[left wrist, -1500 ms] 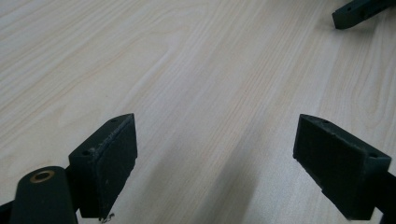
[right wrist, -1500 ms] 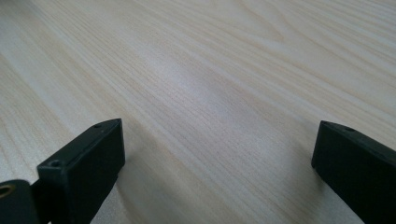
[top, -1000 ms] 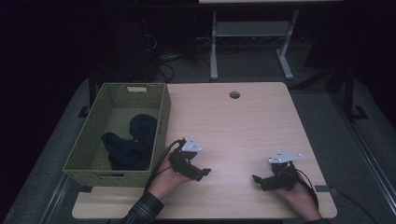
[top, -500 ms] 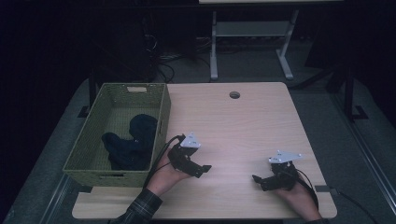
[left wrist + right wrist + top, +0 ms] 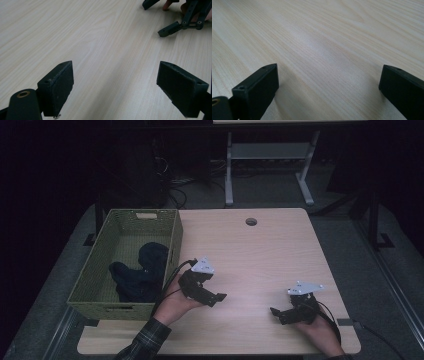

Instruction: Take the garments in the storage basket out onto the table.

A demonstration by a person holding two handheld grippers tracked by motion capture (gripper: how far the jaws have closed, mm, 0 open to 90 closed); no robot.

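Both claws are idle above bare tabletop [image 5: 260,255], holding nothing. Left claw [image 5: 212,297] has its jaws set wide apart, as does the right claw [image 5: 279,314]; the gripper views show only wood grain between the pads. The dark clothes [image 5: 142,272] lie bunched inside the green basket [image 5: 100,270] at the tabletop's left edge, just beside the left hand [image 5: 172,306]. Judgement: the clothes are the nearest work, and the spread jaws suit a reach into the basket. Both hands rest low, claws pointing toward each other.
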